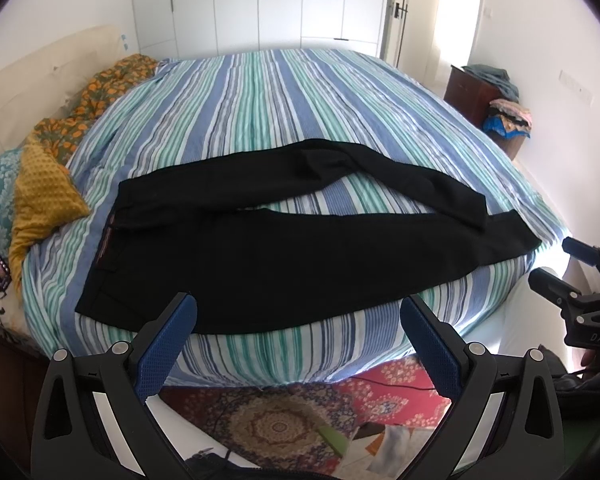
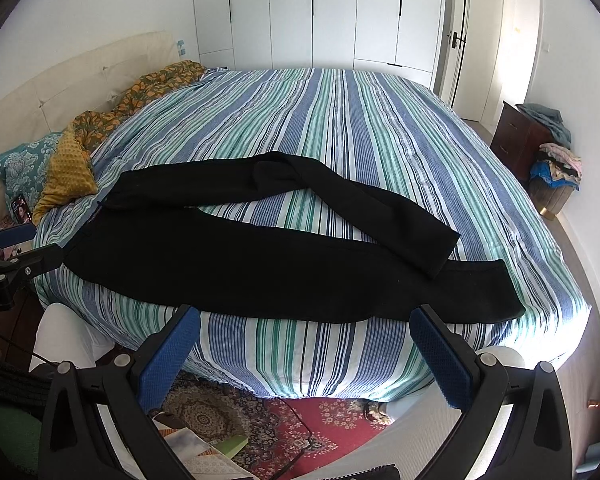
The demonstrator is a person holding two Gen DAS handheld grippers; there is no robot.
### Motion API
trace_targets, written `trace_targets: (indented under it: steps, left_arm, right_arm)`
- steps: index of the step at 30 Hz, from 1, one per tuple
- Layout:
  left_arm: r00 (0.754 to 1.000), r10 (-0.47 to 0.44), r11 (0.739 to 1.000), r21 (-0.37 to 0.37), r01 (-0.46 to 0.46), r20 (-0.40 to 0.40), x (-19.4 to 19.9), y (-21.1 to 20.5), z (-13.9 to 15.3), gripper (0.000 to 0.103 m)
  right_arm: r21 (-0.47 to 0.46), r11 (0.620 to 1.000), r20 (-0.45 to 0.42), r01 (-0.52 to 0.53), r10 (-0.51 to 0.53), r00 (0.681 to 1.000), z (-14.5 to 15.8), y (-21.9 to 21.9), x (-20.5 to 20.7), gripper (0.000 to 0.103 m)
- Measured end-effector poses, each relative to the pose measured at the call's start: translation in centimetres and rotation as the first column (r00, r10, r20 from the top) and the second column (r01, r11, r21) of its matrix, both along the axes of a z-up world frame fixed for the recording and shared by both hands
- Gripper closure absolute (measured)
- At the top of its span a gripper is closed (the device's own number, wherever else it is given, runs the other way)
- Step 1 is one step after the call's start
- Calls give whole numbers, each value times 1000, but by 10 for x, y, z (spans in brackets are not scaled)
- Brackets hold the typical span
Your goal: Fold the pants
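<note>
Black pants [image 1: 260,256] lie flat on the striped bed [image 1: 284,112], waistband at the left, legs running right. The far leg bends and its cuff crosses the near leg. They also show in the right wrist view [image 2: 236,264]. My left gripper [image 1: 298,312] is open and empty, just before the pants' near edge by the waist part. My right gripper [image 2: 304,326] is open and empty, before the near leg toward its cuff. The right gripper also shows at the right of the left wrist view [image 1: 556,264], and the left gripper at the left of the right wrist view [image 2: 28,244].
Pillows [image 1: 44,184] and a headboard [image 1: 32,80] lie at the bed's left. A patterned rug [image 1: 284,416] with papers covers the floor below. A dark cabinet [image 2: 520,140] with piled clothes stands at the right. White wardrobes [image 2: 320,12] stand behind.
</note>
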State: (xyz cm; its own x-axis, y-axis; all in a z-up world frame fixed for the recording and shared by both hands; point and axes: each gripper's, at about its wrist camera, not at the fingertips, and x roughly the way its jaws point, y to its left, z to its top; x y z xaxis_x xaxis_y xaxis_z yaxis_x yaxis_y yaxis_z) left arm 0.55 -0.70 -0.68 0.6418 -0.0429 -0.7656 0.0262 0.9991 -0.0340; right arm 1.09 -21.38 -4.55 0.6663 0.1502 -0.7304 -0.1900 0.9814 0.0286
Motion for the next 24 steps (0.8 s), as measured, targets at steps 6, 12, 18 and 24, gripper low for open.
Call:
trace_targets:
  steps: [6, 12, 18, 24]
  left_arm:
    - [1000, 0, 1000, 0, 0, 1, 0, 0, 0, 1]
    - [1000, 0, 1000, 0, 0, 0, 1, 0, 0, 1]
    - [1000, 0, 1000, 2, 0, 2, 1, 2, -1, 1]
    - [1000, -1, 1000, 2, 1, 2, 1, 1, -1, 1]
  right_arm:
    - [0, 1000, 0, 0, 0, 1000, 0, 0, 0, 0]
    - [0, 1000, 1, 0, 0, 1000, 0, 0, 0, 0]
    - [0, 1000, 1, 3, -3, 1000, 0, 0, 1, 0]
    - [-1, 1000, 2, 7, -7, 1000, 1, -1, 1, 0]
